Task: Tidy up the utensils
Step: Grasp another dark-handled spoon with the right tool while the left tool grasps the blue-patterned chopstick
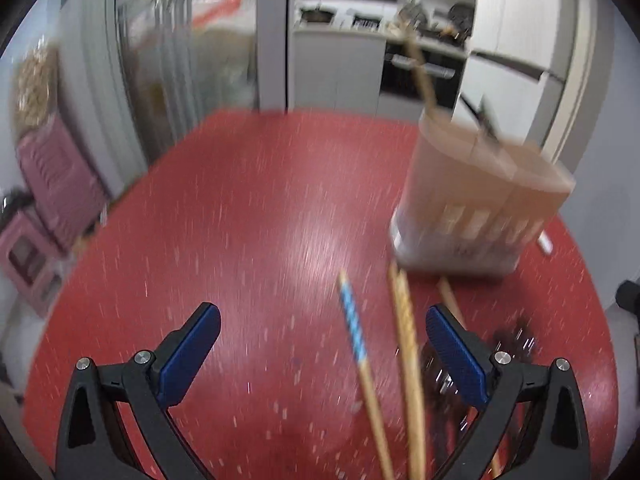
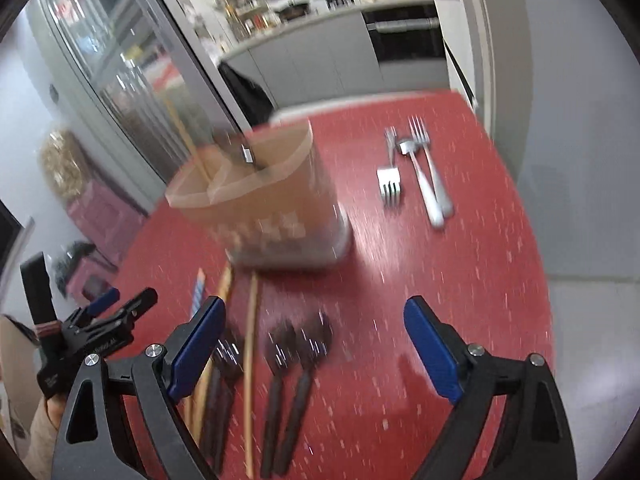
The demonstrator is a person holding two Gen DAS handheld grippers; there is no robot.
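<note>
Task status: partly complete. The utensil holder (image 2: 276, 200), a translucent tan container with inner dividers, stands upright on the red counter (image 1: 240, 220). It already contains one wooden chopstick (image 1: 420, 76) and at least one dark-handled utensil (image 1: 484, 118), each leaning in its own compartment.

Items still loose on the counter:
- Chopsticks (image 1: 408, 344), several, including one with a blue-patterned end (image 1: 352, 320), lying just in front of the holder.
- Black forks (image 2: 296, 364), grouped beside the chopsticks.
- Metal forks (image 2: 424, 168) and a metal spoon, well apart on the far side of the holder.

Left gripper (image 1: 322, 354): jaws wide, nothing between the pads; the chopsticks lie on the counter beneath the gap. Right gripper (image 2: 314, 350): jaws wide, empty, positioned above the black forks. Both views are motion-blurred.

Judgement: most of the sorting remains; the next pick is likely a chopstick or a black fork.
</note>
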